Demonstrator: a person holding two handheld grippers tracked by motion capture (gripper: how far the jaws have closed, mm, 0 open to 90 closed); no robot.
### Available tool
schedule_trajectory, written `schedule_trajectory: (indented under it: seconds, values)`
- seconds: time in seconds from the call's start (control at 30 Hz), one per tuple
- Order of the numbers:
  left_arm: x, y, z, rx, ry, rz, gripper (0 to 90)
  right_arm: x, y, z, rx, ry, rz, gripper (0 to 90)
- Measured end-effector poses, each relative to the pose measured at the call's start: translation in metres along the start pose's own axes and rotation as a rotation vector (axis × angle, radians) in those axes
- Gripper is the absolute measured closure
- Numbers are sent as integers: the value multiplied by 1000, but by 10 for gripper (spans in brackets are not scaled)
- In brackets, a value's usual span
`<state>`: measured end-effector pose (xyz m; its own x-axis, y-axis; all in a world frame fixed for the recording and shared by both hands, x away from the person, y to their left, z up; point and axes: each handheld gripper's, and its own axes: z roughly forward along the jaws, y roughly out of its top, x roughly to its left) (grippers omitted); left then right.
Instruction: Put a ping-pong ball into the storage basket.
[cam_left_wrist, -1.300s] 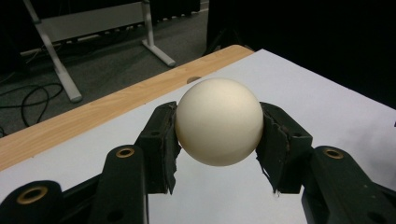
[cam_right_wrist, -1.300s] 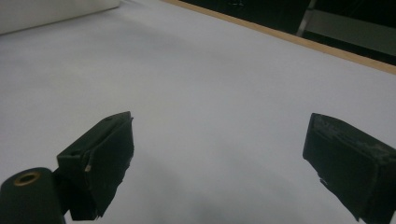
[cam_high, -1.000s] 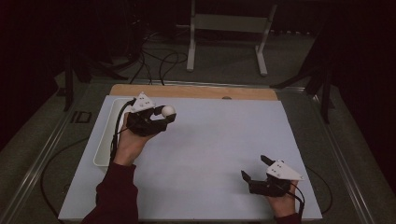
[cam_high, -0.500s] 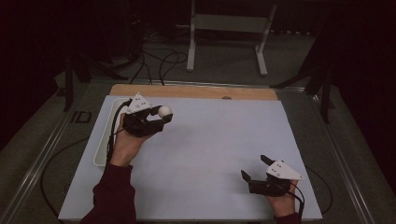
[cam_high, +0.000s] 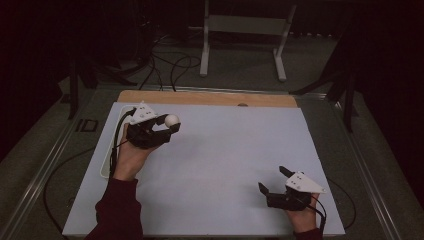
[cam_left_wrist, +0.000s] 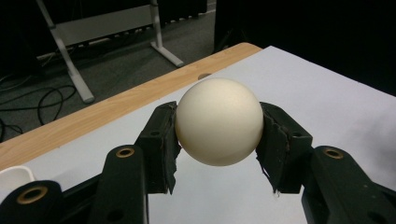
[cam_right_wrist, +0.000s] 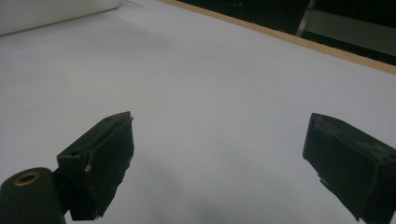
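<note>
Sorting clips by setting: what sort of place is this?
Probably a lab or recording workspace: a white-covered table, loose cables on the dark floor, a metal stand, and handheld grippers, the left gripper clamping a white ball.

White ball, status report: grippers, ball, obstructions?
Left gripper shut on white ball, above the mat. Right gripper open, empty. Nothing in the way.
</note>
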<state>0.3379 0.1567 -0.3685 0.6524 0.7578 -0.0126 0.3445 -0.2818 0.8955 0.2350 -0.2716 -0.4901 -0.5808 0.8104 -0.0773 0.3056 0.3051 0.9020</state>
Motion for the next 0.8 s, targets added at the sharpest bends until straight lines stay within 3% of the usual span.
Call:
schedule_trajectory:
  seconds: [0.8]
  values:
    - [4, -10, -10, -6, 12, 5, 514, -1, 0, -1, -11, 2, 11, 84]
